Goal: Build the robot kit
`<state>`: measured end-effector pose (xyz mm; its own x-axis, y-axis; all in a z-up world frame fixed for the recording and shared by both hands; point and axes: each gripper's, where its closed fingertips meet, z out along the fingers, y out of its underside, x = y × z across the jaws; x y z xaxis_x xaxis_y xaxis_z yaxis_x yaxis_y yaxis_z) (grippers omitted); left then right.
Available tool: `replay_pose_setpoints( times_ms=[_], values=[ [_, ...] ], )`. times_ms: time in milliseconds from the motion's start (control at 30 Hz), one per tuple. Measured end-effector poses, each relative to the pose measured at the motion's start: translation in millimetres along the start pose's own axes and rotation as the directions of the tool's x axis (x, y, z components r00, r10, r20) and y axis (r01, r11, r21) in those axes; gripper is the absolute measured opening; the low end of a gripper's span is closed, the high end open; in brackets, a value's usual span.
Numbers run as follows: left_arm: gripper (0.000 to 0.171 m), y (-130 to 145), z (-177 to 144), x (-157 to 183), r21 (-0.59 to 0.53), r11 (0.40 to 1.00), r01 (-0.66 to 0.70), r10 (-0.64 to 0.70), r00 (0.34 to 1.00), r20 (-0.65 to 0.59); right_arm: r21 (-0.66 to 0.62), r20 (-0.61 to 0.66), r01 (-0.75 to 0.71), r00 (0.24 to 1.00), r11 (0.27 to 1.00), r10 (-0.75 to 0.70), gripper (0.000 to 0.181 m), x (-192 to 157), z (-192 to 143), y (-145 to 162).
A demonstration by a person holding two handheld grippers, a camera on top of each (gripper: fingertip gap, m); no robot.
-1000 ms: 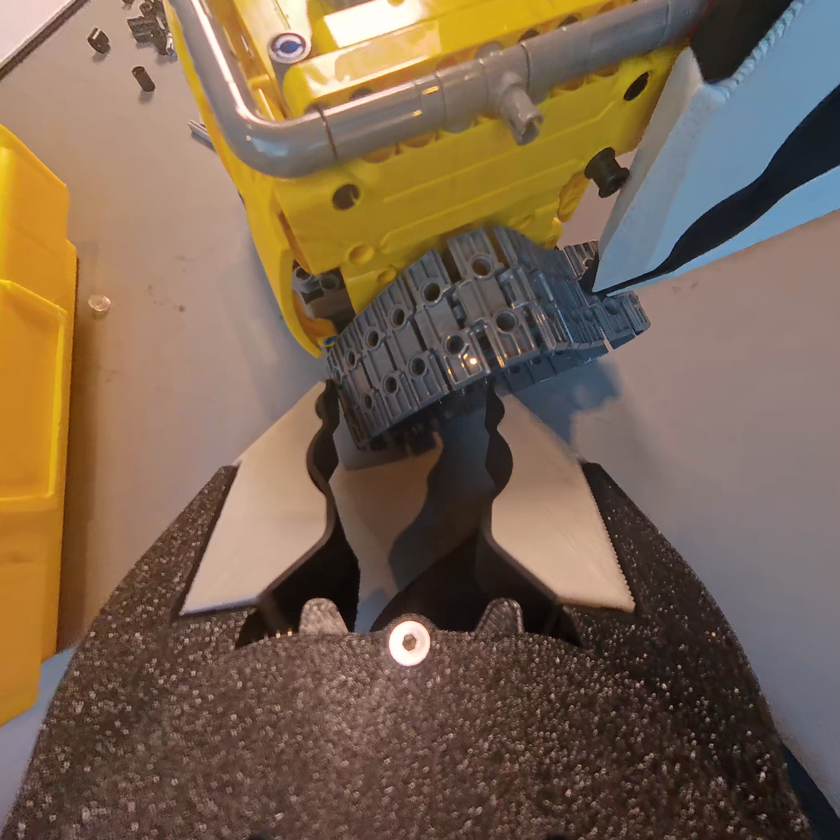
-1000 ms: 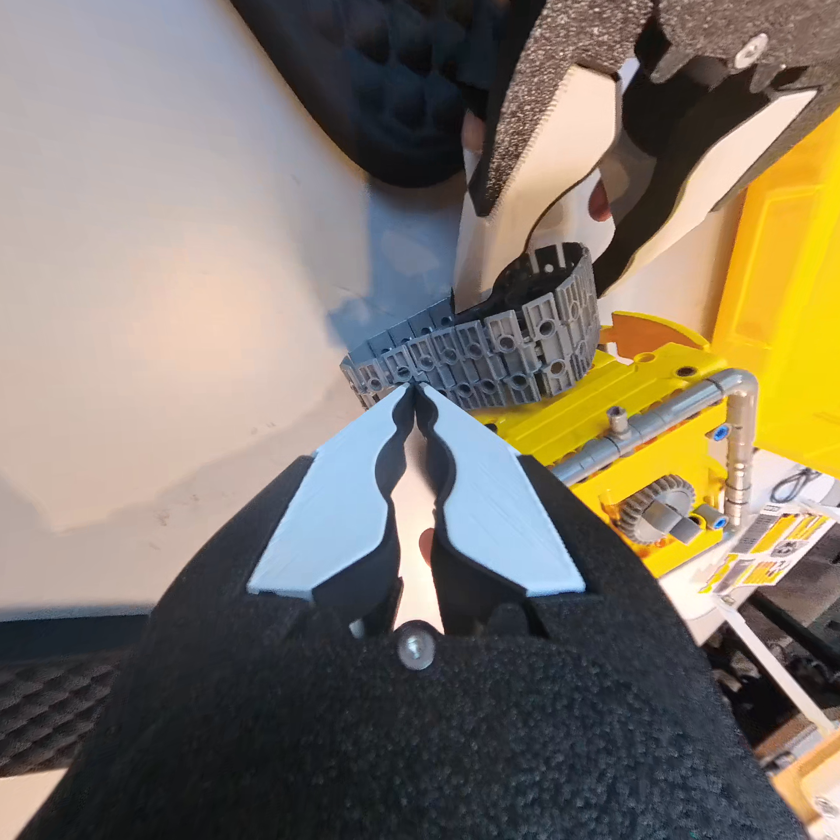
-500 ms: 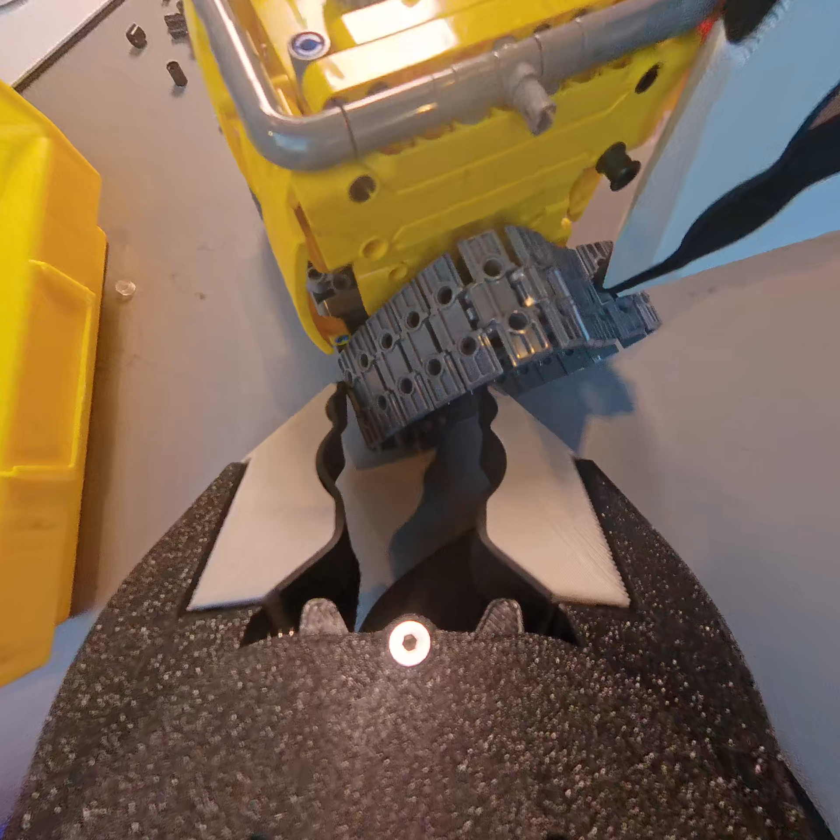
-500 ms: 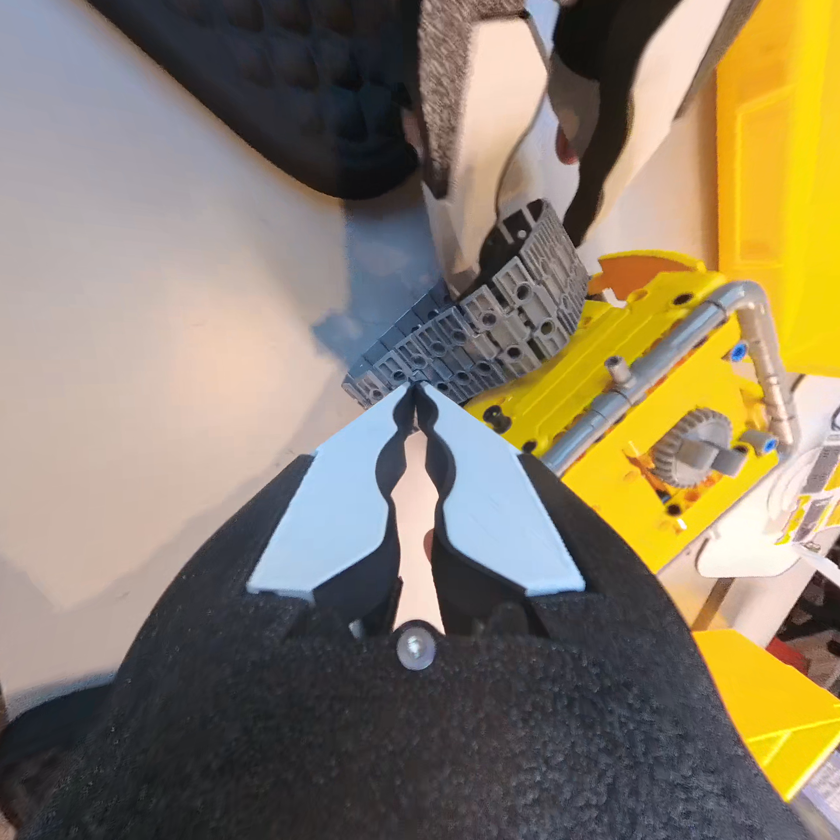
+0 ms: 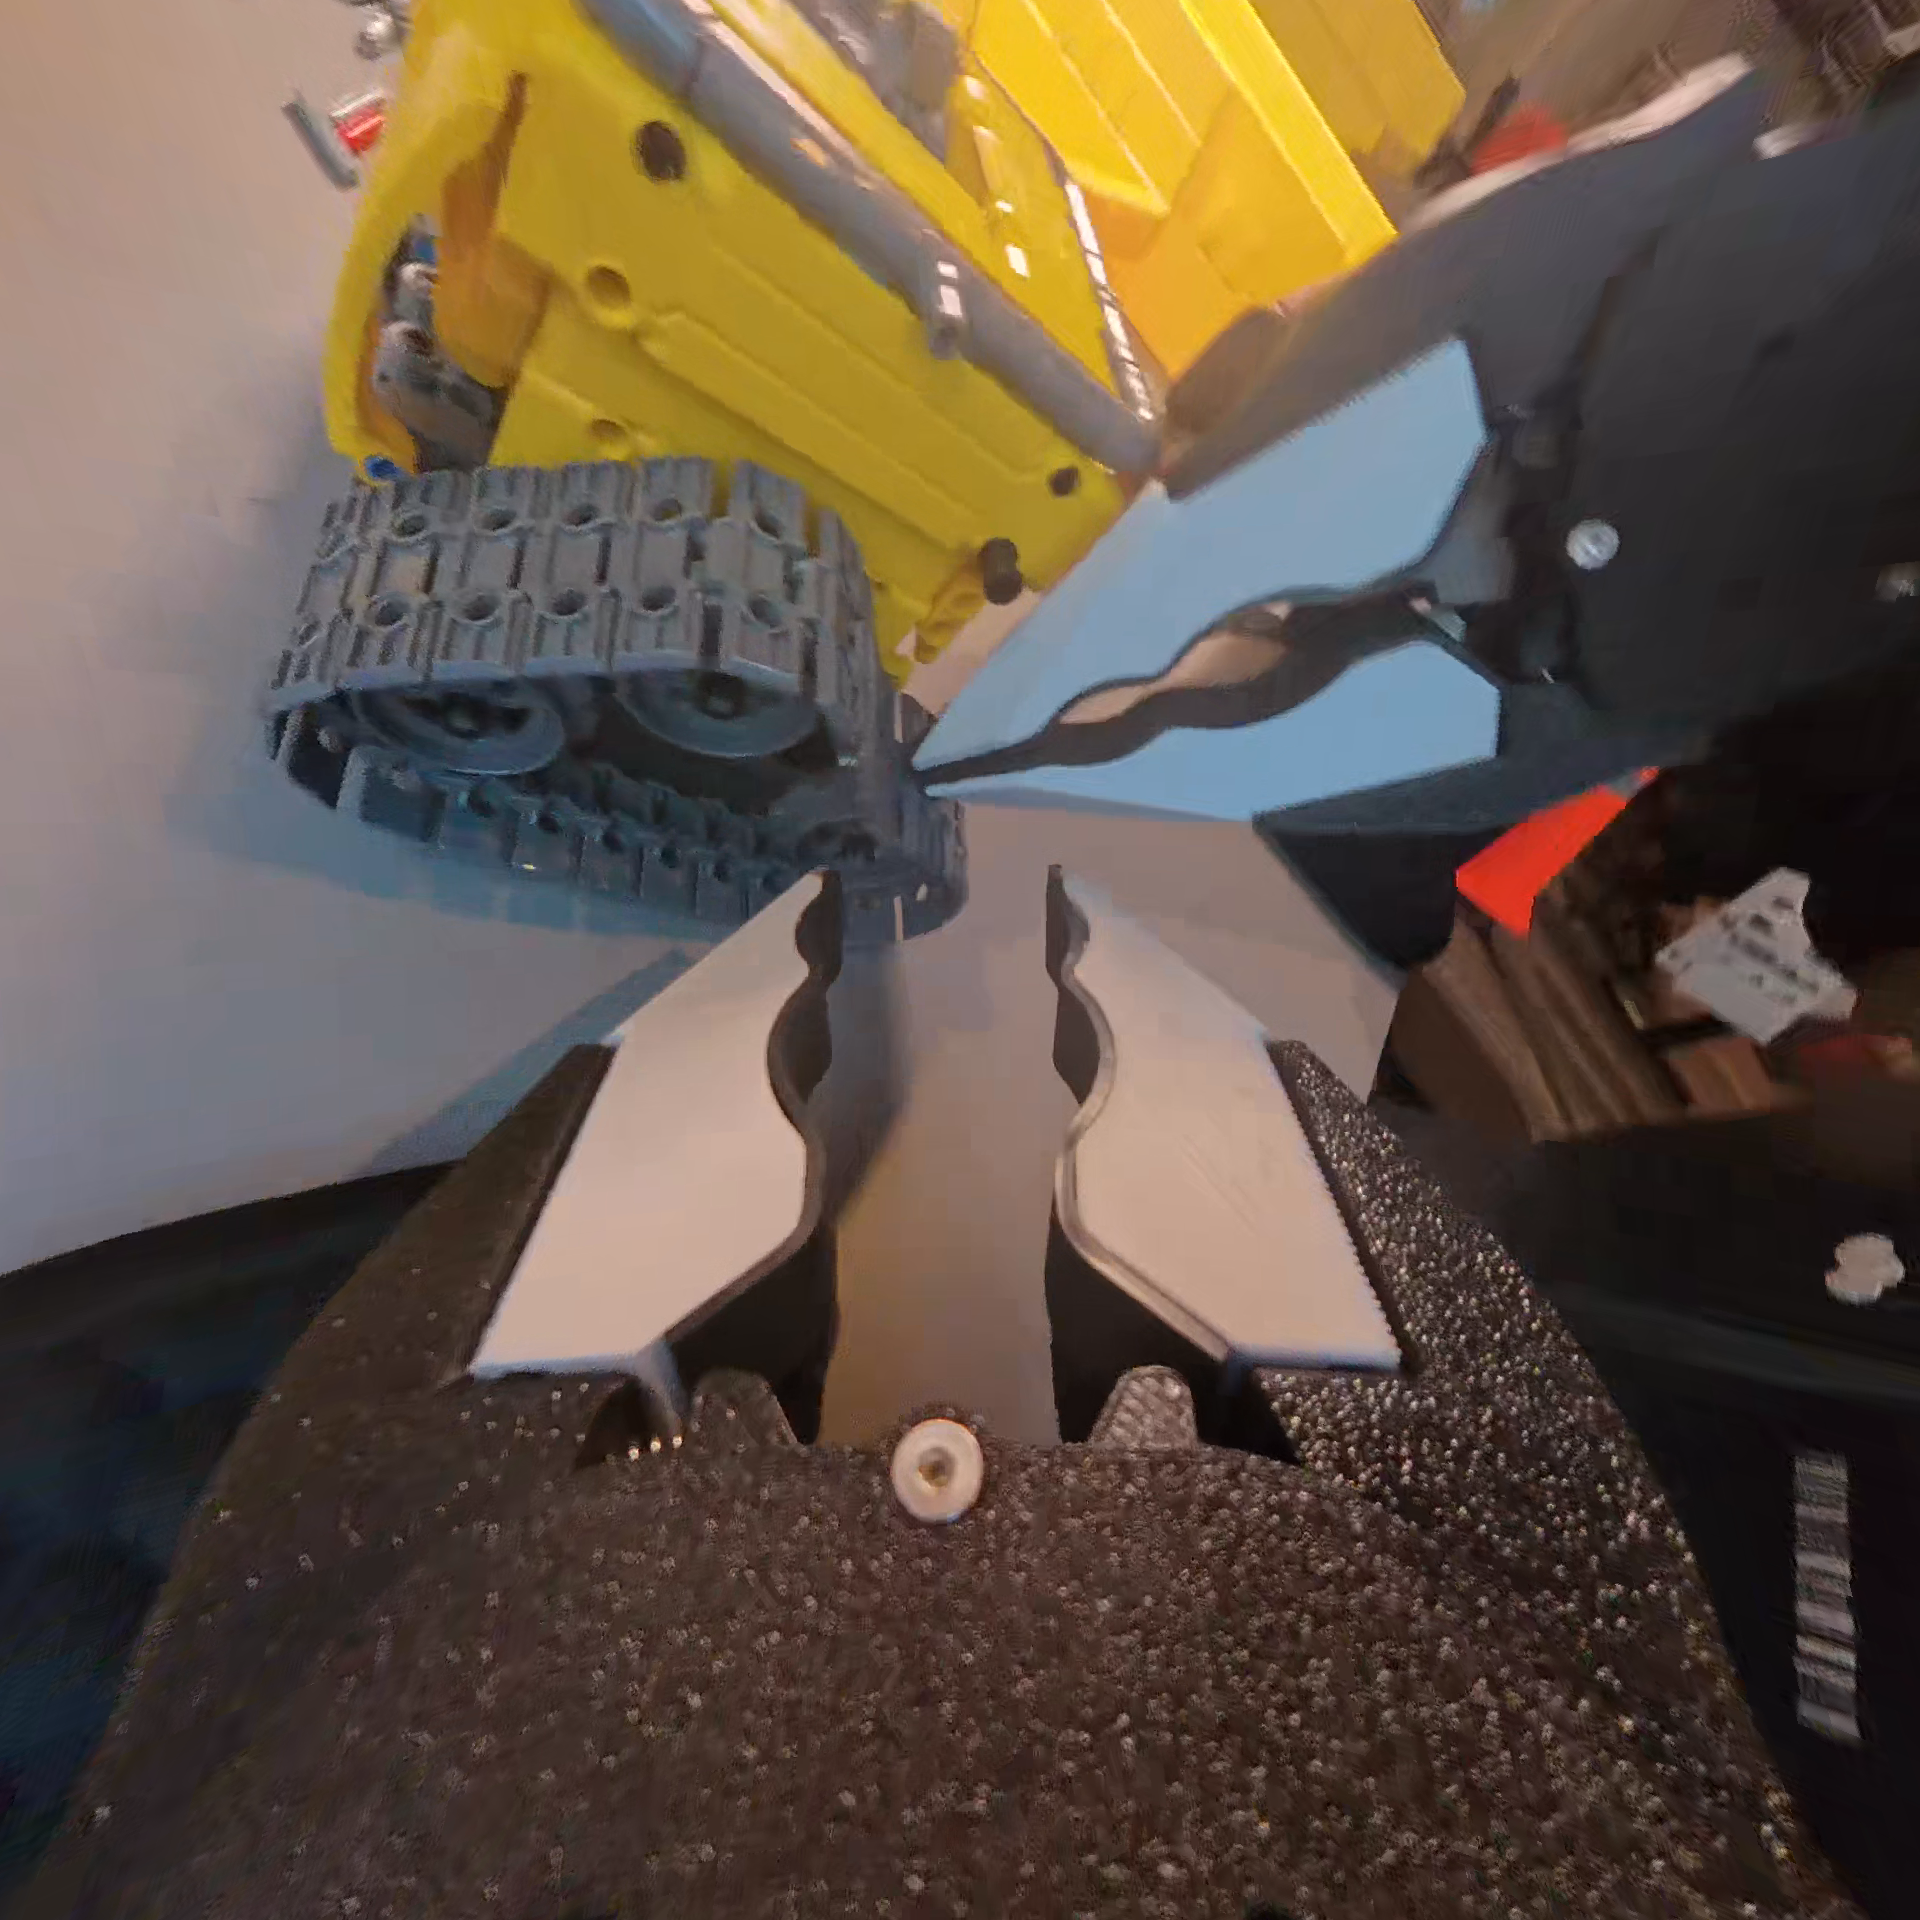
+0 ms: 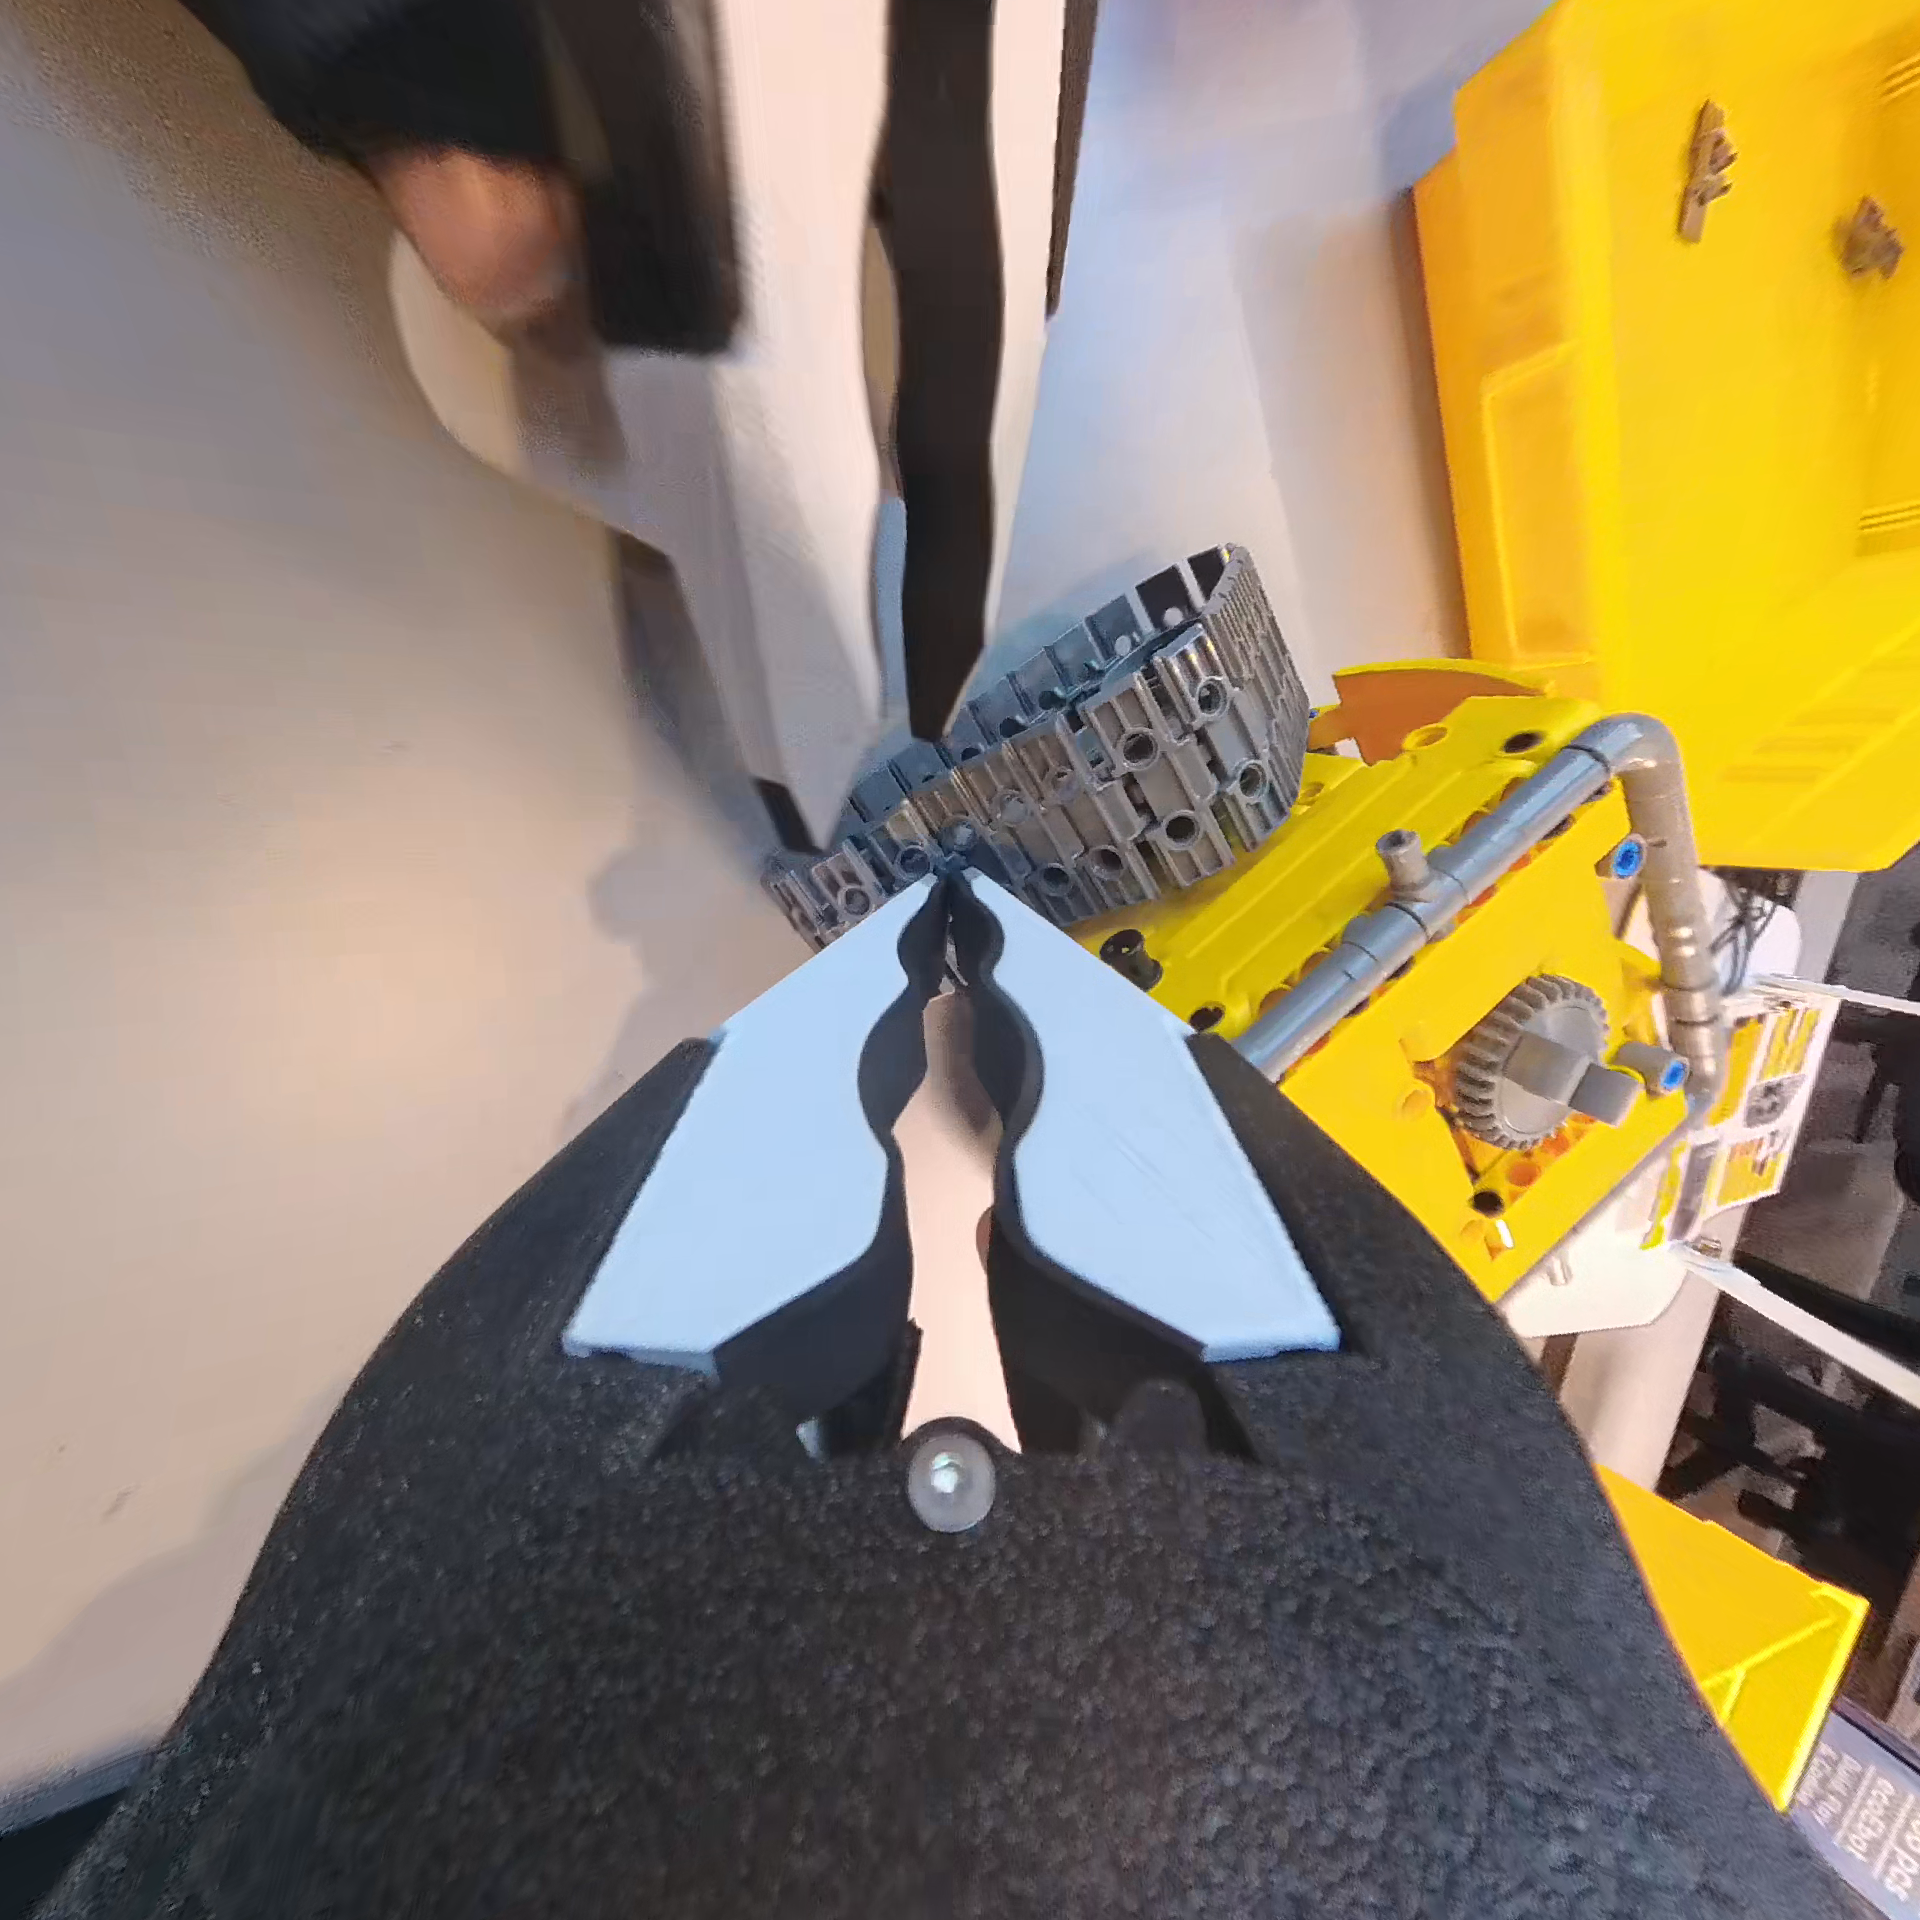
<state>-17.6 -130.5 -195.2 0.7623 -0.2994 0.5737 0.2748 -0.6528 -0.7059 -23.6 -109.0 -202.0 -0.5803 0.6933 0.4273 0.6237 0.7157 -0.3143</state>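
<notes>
A yellow brick-built vehicle body [image 5: 779, 343] lies on its side on the pale table [image 5: 125, 727]. A grey link track [image 5: 571, 582] runs around two grey wheels on it. My left gripper [image 5: 940, 894] is open; its left fingertip touches the near end of the track and nothing is between the jaws. My right gripper [image 6: 951, 883] is shut on a link at the end of the track [image 6: 1132, 779]. It comes in from the right in the left wrist view [image 5: 923, 777]. The left gripper's fingers [image 6: 790, 540] hang above the track in the right wrist view.
A grey pipe [image 6: 1455, 862] and a grey gear [image 6: 1527, 1049] sit on the yellow body [image 6: 1351, 904]. Yellow bins [image 6: 1662, 416] stand behind it. A sticker sheet [image 6: 1745, 1091] lies at the right. Small loose parts [image 5: 343, 135] lie at the far left. A person's finger [image 6: 478, 239] holds the left gripper. Less than 4 cm separates the two grippers' tips.
My left gripper has come off the track, opened wider and swung round to the track's side, so the wheels now show. My right gripper stays shut on the track's end.
</notes>
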Motion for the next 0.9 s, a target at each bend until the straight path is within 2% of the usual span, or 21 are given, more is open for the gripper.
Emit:
replay_pose_setpoints(
  times_ms=[100, 267, 400, 533, 733, 900],
  values=[
    [0.03, -7, 11, -2, 0.077, 0.989, 0.126, -0.126, 0.992, -0.002, 0.018, -0.048, 0.047, 0.998, 0.999, -0.046, 0.004, 2, -2, 2],
    [0.012, -10, 24, -5, 0.152, 0.974, 0.165, -0.174, 0.984, 0.047, 0.038, -0.058, 0.067, 0.996, 0.997, -0.064, 0.002, 3, -5, 11],
    [0.007, -13, 31, -7, 0.201, 0.959, 0.201, -0.216, 0.975, 0.052, 0.094, -0.056, 0.033, 0.998, 0.995, -0.028, 0.004, 3, -8, 21],
    [0.007, -16, 36, -6, 0.238, 0.943, 0.234, -0.247, 0.969, 0.027, 0.25, -0.04, -0.008, 0.999, 0.968, 0.019, 0.005, 2, -11, 22],
    [0.013, -20, 34, -7, 0.264, 0.92, 0.288, -0.294, 0.956, -0.02, 0.335, -0.068, -0.01, 0.997, 0.942, 0.035, 0.005, 9, -11, 31],
    [0.009, -22, 27, -8, 0.278, 0.916, 0.288, -0.295, 0.955, -0.019, 0.421, 0.037, -0.103, 0.995, 0.901, 0.096, 0.019, 2, -18, 27]
  ],
)
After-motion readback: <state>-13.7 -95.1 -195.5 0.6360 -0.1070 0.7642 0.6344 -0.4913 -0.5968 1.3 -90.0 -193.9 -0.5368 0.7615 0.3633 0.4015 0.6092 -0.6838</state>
